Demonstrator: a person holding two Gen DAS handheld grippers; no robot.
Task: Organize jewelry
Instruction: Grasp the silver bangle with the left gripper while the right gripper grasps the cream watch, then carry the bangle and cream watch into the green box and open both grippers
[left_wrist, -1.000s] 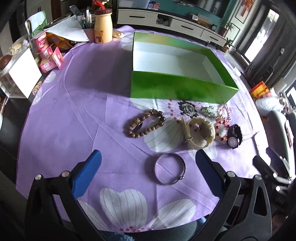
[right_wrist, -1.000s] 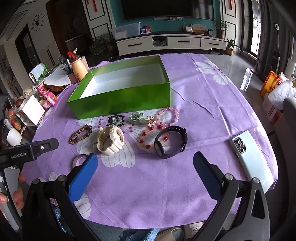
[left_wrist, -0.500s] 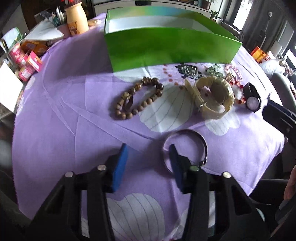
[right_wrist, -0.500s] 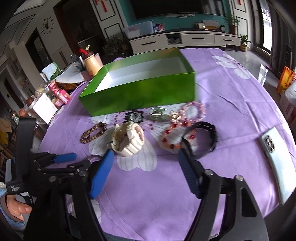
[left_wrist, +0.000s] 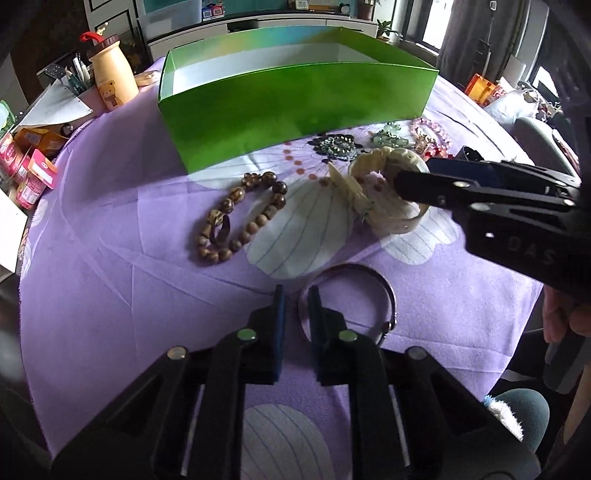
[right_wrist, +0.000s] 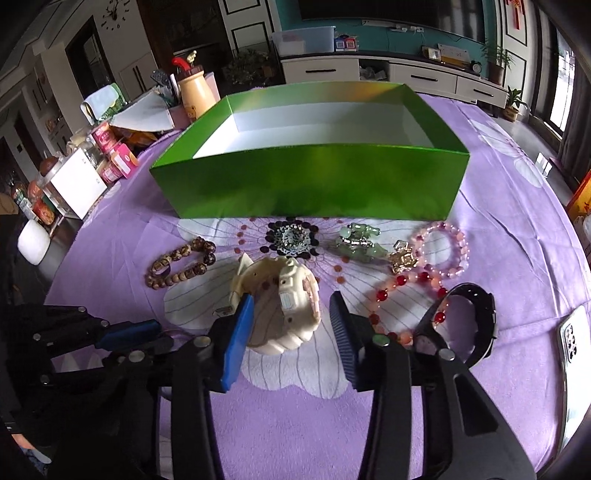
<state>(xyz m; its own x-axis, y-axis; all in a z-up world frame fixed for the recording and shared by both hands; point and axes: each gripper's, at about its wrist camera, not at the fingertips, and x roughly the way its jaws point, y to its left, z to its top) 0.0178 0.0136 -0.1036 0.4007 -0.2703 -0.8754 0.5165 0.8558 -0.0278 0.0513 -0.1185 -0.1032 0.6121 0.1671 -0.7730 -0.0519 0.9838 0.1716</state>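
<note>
The left hand-held gripper (left_wrist: 295, 295) is nearly closed, its two blue pads straddling the left rim of the thin silver metal bangle (left_wrist: 384, 291), which lies flat on the purple flower-print cloth of the tabletop (left_wrist: 110, 258); whether the pads actually pinch the rim I cannot tell. The right hand-held gripper (right_wrist: 291, 306) stands open, one finger on each side of the cream plastic wristwatch (right_wrist: 284, 306), the watch resting between them on the cloth; its left pad is touching or just beside the strap. Behind the jewelry sits one large green rectangular cardboard box (right_wrist: 314, 184) with a white inside, and nothing shows in it. In front of the box lie one brown wooden-bead bracelet (right_wrist: 181, 266), one dark round rhinestone brooch (right_wrist: 293, 238), one pale green jade charm (right_wrist: 360, 242), one small gold ornament (right_wrist: 404, 258), one pink bead bracelet (right_wrist: 443, 251), one red and peach bead bracelet (right_wrist: 402, 295) and one black wristwatch (right_wrist: 472, 325). A silver smartphone (right_wrist: 572, 354) lies at the cloth's right edge.
</note>
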